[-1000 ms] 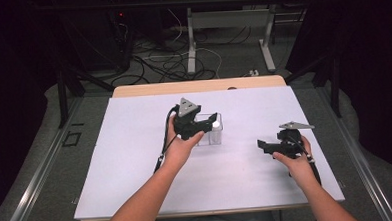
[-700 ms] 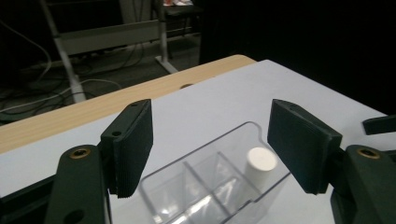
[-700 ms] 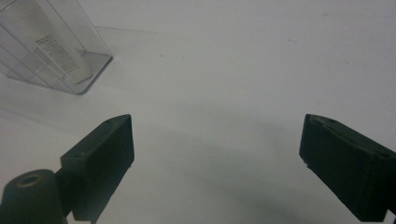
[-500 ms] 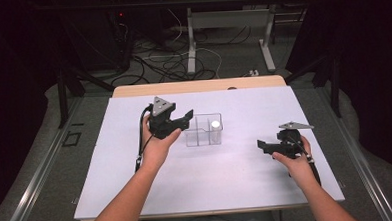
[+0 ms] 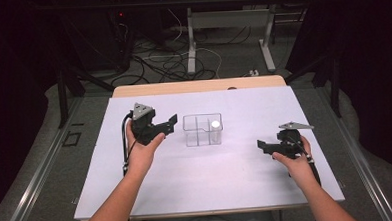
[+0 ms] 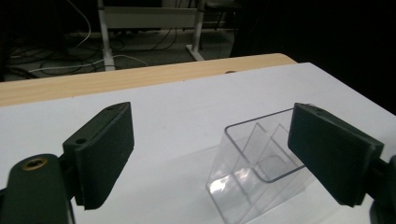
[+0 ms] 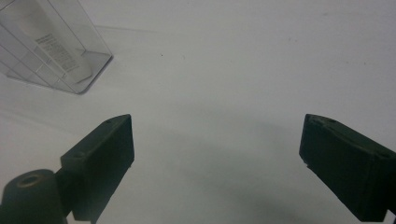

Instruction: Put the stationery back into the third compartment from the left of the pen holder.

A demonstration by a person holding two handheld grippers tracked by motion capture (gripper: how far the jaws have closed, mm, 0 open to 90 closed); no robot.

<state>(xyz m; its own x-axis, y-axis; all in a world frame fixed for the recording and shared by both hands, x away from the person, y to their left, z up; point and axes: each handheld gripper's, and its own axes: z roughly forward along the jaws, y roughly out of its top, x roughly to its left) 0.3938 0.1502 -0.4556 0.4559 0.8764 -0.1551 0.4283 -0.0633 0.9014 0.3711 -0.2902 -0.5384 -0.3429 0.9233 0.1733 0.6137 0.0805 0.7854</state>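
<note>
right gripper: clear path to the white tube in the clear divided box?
Probably yes. The right gripper is open, with only bare white tabletop between it and the clear plastic divided box. The white capped tube stands in the compartment on that side, so reaching it means coming from above.

White sheet (image 5: 207,175) covers most of the wooden tabletop (image 5: 198,85); bare wood strip shows along the far edge. Beyond it, dark floor with a tangle of black and white cables (image 5: 167,61). Grey legs of a second table (image 5: 191,40) stand further back. Metal rails (image 5: 42,177) run along both sides.
</note>
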